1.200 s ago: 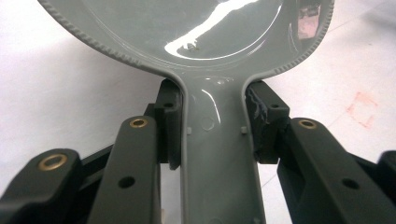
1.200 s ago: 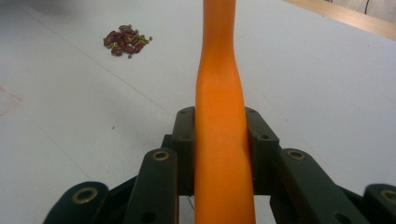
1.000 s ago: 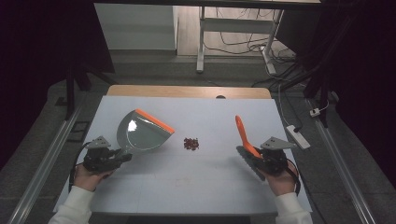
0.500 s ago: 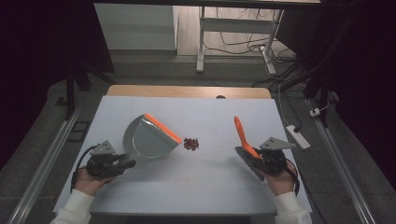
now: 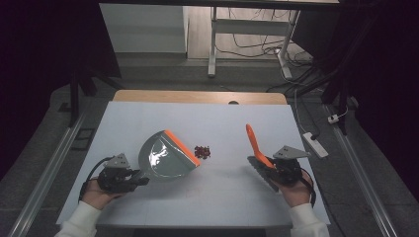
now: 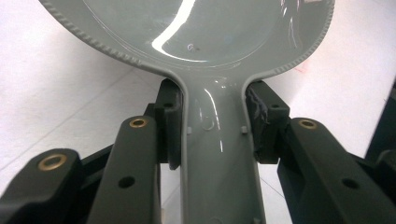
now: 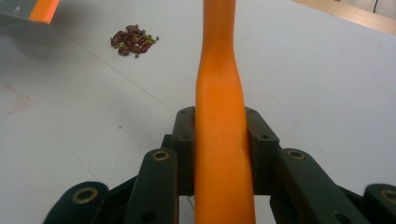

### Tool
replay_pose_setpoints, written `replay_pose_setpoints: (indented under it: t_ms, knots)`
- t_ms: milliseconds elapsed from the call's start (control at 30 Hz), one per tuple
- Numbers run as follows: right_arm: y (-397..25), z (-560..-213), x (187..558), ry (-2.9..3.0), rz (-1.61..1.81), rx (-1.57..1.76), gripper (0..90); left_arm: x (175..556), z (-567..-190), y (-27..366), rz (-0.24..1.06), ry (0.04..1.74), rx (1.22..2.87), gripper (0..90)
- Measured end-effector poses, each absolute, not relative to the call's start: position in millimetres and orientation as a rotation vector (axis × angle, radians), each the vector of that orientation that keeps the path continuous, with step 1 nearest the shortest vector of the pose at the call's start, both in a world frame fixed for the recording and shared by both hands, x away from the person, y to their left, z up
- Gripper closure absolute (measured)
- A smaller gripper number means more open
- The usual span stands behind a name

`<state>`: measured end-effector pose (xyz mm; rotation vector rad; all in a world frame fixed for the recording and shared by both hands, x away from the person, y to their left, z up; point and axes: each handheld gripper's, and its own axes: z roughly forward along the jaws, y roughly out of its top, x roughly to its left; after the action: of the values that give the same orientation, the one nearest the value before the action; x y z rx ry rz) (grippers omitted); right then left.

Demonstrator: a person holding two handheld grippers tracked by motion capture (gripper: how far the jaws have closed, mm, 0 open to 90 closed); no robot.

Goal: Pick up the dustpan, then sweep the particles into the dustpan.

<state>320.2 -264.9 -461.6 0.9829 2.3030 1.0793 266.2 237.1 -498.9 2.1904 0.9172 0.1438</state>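
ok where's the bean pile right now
In the high view the beans lie mid-table, just right of the dustpan and its orange lip, and left of the brush. In the right gripper view they sit upper left.

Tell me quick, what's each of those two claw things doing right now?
Left gripper: closed on the grey dustpan, gripping its handle.
Right gripper: closed on the orange brush handle.

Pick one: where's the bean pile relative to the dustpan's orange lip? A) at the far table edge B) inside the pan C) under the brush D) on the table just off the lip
D: the beans lie on the table just beyond the orange lip of the dustpan, not in it.
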Motion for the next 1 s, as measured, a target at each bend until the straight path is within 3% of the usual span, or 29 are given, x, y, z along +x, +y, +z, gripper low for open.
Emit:
replay_pose_setpoints:
  t_ms: [633,1000]
  knots:
    - [-258.2,-458.3,322.5,2.295,1.091,0.958,69.9,270.3,-507.4,226.0,0.085,0.894,2.269,61.6]
    - [-213.1,-446.2,356.5,2.339,1.109,0.87,69.8,289.5,-507.7,225.0,0.043,0.886,2.275,61.6]
